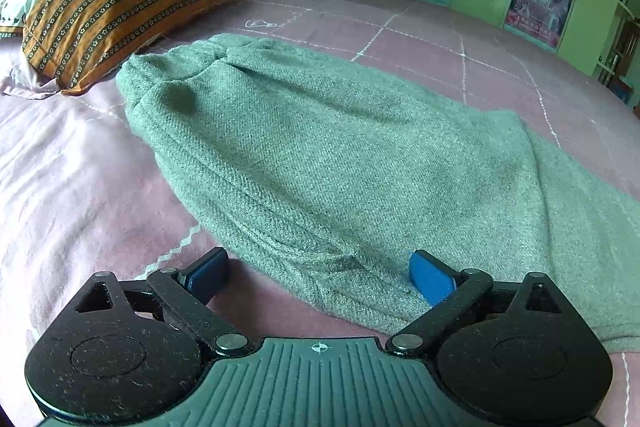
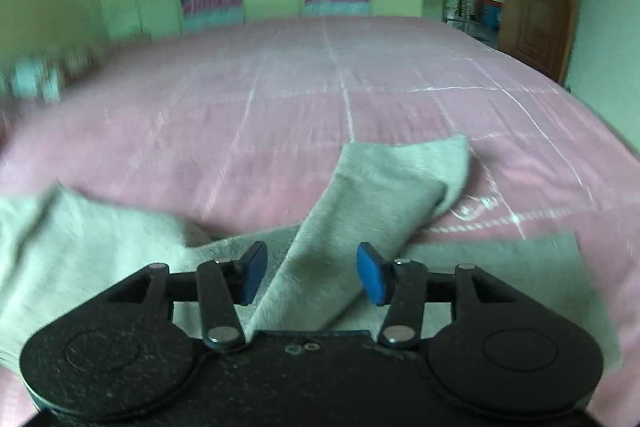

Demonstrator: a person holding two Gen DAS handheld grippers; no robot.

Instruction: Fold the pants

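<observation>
Pants lengthwise, waistband toward striped pillow

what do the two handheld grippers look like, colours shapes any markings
Both the left gripper and the right gripper are black speckled plastic, with two round lobes, angled link arms on silver pivot pins and blue pads at the tips. The left one has a ribbed centre plate with a small white crosshair mark. No hands or sleeves show.
</observation>
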